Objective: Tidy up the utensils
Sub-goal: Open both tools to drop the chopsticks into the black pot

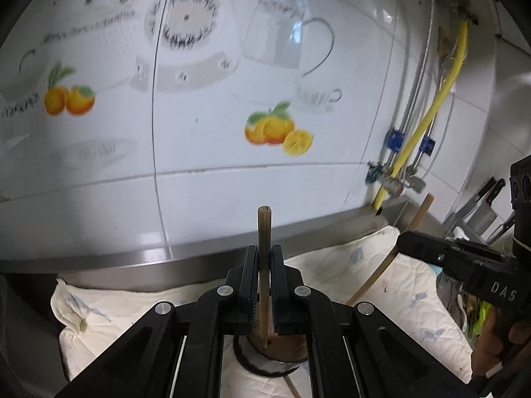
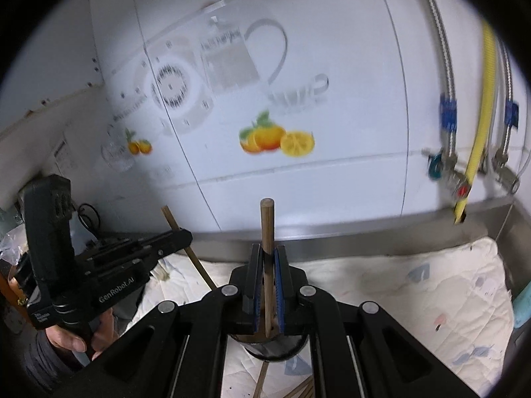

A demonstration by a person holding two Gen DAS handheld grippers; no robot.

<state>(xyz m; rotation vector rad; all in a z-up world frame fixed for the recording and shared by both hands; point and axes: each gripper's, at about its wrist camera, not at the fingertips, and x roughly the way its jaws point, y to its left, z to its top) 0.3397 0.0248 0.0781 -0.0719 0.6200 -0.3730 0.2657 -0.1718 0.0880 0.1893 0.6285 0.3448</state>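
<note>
My left gripper (image 1: 264, 252) is shut on a thin wooden chopstick (image 1: 264, 229) that stands nearly upright. Its lower end dips into a round dark-rimmed holder (image 1: 265, 363) under the jaws. My right gripper (image 2: 267, 252) is shut on a second chopstick (image 2: 267, 225), also upright, with its lower end in the holder (image 2: 272, 348). Each gripper appears in the other's view: the right gripper (image 1: 402, 240) with its slanted stick (image 1: 418, 214), and the left gripper (image 2: 186, 233) with its stick (image 2: 174, 224). Loose sticks (image 2: 300, 389) lie on the cloth below.
A white quilted cloth (image 1: 332, 275) covers the steel counter, whose raised rim (image 1: 186, 257) meets a tiled wall with fruit pictures. A yellow hose (image 1: 428, 112) and valves hang at the right. Knives (image 1: 483, 205) stand at the far right. A person's hand (image 2: 66, 340) grips the left tool.
</note>
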